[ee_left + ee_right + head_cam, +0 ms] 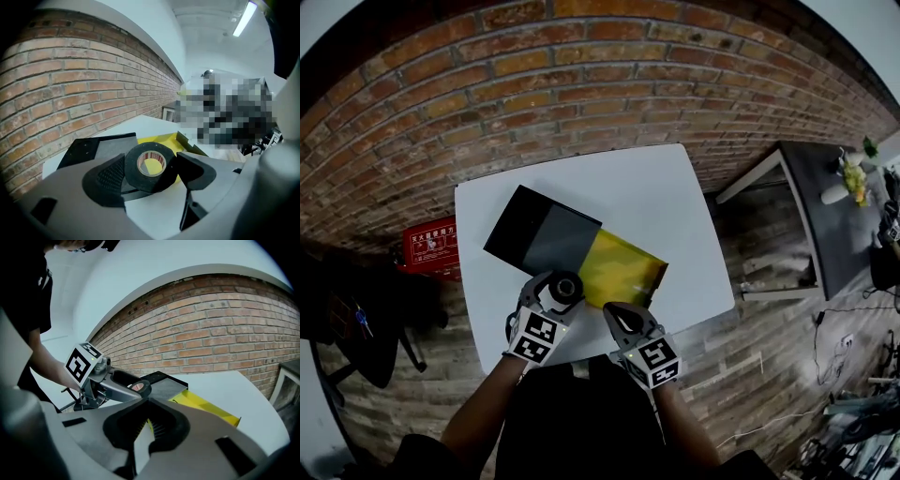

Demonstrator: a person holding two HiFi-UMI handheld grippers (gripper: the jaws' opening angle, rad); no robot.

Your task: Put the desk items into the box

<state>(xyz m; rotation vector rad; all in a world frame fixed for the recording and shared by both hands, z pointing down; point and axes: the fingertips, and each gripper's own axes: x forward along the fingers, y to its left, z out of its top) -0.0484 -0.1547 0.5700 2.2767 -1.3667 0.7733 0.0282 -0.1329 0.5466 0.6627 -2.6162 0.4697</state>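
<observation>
Grey left tongs (562,287) and right tongs (625,317), black ribbed pads (108,180), black-and-white marker cubes (534,336), black sleeve (28,296).

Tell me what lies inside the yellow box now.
The uncovered part of the yellow box shows only its bare floor. The black lid covers the rest, so that part cannot be seen. The left gripper holds the black tape roll, not yet in it.
</observation>
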